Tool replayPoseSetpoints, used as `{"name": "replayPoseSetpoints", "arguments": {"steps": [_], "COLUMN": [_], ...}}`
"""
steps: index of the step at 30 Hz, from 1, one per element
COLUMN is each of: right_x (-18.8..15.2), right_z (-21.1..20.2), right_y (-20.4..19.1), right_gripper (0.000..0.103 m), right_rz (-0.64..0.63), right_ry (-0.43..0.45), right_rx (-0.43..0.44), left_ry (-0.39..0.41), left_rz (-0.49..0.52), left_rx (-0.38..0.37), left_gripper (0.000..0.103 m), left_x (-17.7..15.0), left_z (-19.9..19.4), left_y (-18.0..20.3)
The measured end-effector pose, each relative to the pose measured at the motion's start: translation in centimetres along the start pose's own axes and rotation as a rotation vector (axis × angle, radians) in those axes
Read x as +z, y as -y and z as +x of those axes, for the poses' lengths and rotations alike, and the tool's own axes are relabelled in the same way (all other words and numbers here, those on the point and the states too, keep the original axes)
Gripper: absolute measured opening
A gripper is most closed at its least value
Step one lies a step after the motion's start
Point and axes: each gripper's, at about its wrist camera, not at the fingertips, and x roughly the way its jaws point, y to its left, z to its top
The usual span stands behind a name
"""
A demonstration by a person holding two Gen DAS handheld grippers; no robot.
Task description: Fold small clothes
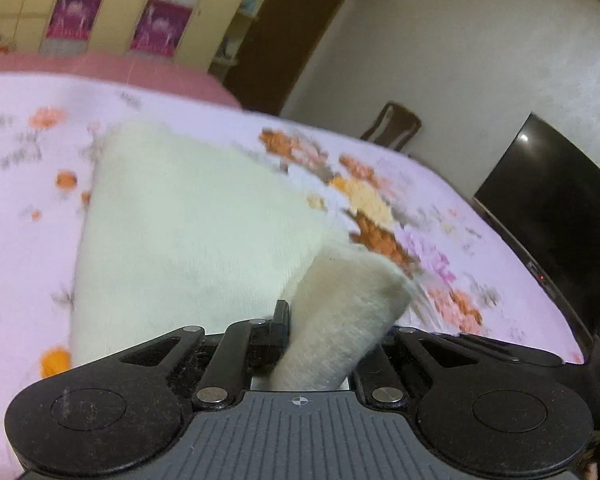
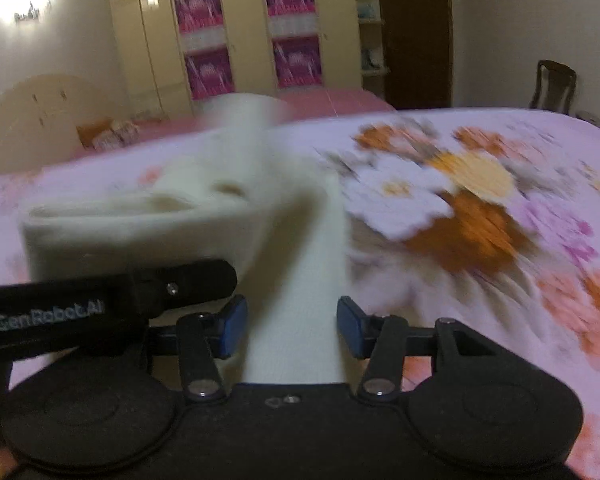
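Observation:
A cream fleece garment [image 1: 188, 216] lies on the floral pink bedspread [image 1: 20, 240]. My left gripper [image 1: 328, 332] is shut on a folded edge of the garment, which rises between its fingers. In the right wrist view the same garment [image 2: 140, 216] lies bunched ahead, with a strip of it running back between my right gripper's blue pads [image 2: 232, 326]. My right gripper [image 2: 294, 326] is open, its pads apart on either side of the strip. The left gripper's black body [image 2: 100, 300] crosses the left of this view. Both views are motion-blurred.
The bedspread [image 2: 480, 208] covers a wide bed. A dark TV screen [image 1: 548, 208] stands past the bed's right edge. A wooden chair [image 2: 552, 84], a dark door [image 2: 416, 32] and a cream wardrobe [image 2: 240, 32] line the far wall.

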Motion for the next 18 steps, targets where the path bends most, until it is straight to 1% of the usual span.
{"name": "replayPoseSetpoints", "arguments": {"steps": [1, 2, 3, 4, 5, 7, 8, 9, 10, 11, 13, 15, 17, 18], "right_x": [-0.3, -0.4, -0.5, -0.4, -0.2, 0.1, 0.2, 0.4, 0.7, 1.0, 1.4, 1.5, 1.6, 1.6], "right_z": [-0.4, -0.9, -1.3, -1.8, -2.2, -3.0, -3.6, -4.0, -4.0, -3.8, -2.7, -1.4, 0.6, 1.2], "right_y": [0.5, 1.1, 1.4, 1.9, 2.4, 3.6, 3.9, 4.3, 4.6, 4.9, 4.6, 4.1, 3.8, 3.7], "right_gripper": [0.049, 0.049, 0.049, 0.049, 0.049, 0.049, 0.05, 0.051, 0.055, 0.062, 0.062, 0.06, 0.053, 0.053], "right_rz": [0.012, 0.021, 0.025, 0.038, 0.059, 0.116, 0.137, 0.17, 0.199, 0.238, 0.265, 0.279, 0.307, 0.32], "right_ry": [-0.005, -0.004, 0.002, 0.008, 0.009, 0.017, 0.021, 0.027, 0.028, 0.017, -0.012, -0.045, -0.095, -0.104], "right_rx": [0.003, -0.001, -0.002, -0.001, 0.01, 0.063, 0.084, 0.115, 0.143, 0.186, 0.225, 0.268, 0.286, 0.289], "left_ry": [-0.004, -0.006, 0.006, 0.033, 0.069, 0.097, 0.118, 0.138, 0.149, 0.144, 0.119, 0.102, 0.067, 0.051], "left_rz": [-0.008, -0.013, -0.02, -0.023, -0.021, -0.036, -0.05, -0.057, -0.057, -0.058, -0.078, -0.079, -0.082, -0.085], "left_rx": [0.004, 0.001, -0.006, -0.008, -0.014, -0.029, -0.022, 0.001, 0.045, 0.092, 0.176, 0.234, 0.244, 0.243], "left_gripper": [0.024, 0.053, 0.084, 0.092, 0.095, 0.095, 0.095, 0.095, 0.095, 0.095, 0.095, 0.095, 0.095, 0.095], "left_x": [0.1, 0.1, 0.5, 0.4, 0.6, 1.3, 1.4, 1.5, 1.4, 1.3, 1.2, 0.7, 0.6, 0.2], "left_z": [-0.4, -0.8, -1.3, -2.3, -3.4, -5.1, -5.9, -6.5, -6.8, -6.4, -5.9, -5.5, -4.2, -3.7], "left_y": [0.0, 0.2, 0.4, 0.8, 0.8, 0.7, 0.4, -0.1, -0.8, -1.3, -3.1, -4.4, -5.1, -5.4]}}
